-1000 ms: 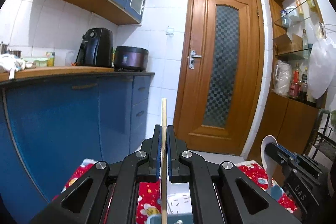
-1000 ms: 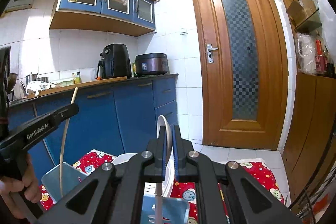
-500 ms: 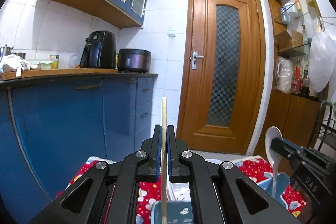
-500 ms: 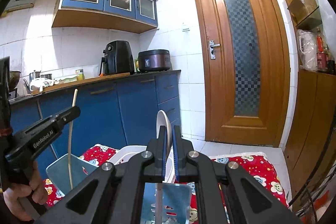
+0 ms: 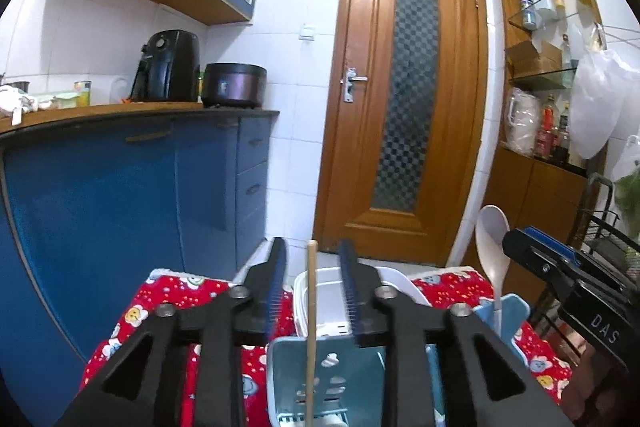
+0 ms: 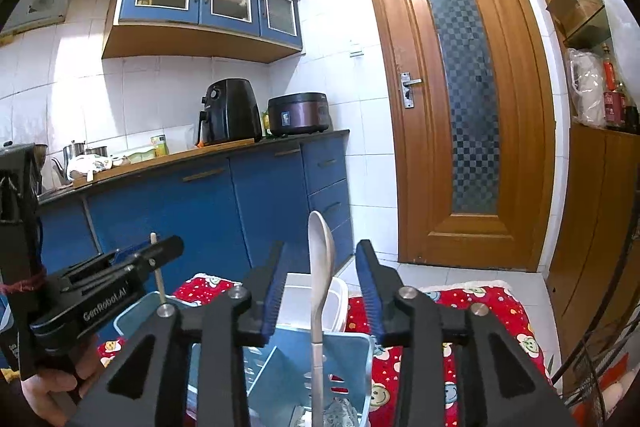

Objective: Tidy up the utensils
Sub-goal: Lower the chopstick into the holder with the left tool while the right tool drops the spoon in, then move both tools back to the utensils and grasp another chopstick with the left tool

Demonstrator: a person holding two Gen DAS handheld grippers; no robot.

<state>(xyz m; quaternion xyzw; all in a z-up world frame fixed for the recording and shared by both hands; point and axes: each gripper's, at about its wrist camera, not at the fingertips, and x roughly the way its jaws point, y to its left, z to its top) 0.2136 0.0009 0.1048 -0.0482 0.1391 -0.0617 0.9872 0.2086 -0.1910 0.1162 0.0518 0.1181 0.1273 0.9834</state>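
A wooden chopstick (image 5: 311, 307) stands upright in a light blue utensil holder (image 5: 340, 367). My left gripper (image 5: 312, 245) is around it with its jaws opening, and the pads stand clear of the stick on both sides. A white spoon (image 6: 322, 259) stands bowl up in the blue holder (image 6: 344, 355). My right gripper (image 6: 321, 247) is opening around the spoon, with a gap on each side of it. A hand (image 6: 48, 391) holds the left gripper at the left of the right wrist view.
A white plastic container (image 6: 304, 291) sits just behind the holder on a red patterned cloth (image 6: 472, 303). Blue kitchen cabinets (image 5: 120, 195) run along the left and a wooden door (image 5: 408, 115) stands ahead. A black wire rack (image 5: 604, 239) is at the right.
Both grippers went from shut to open. The chopstick and the spoon were let go and now stand lower, inside the blue holder.
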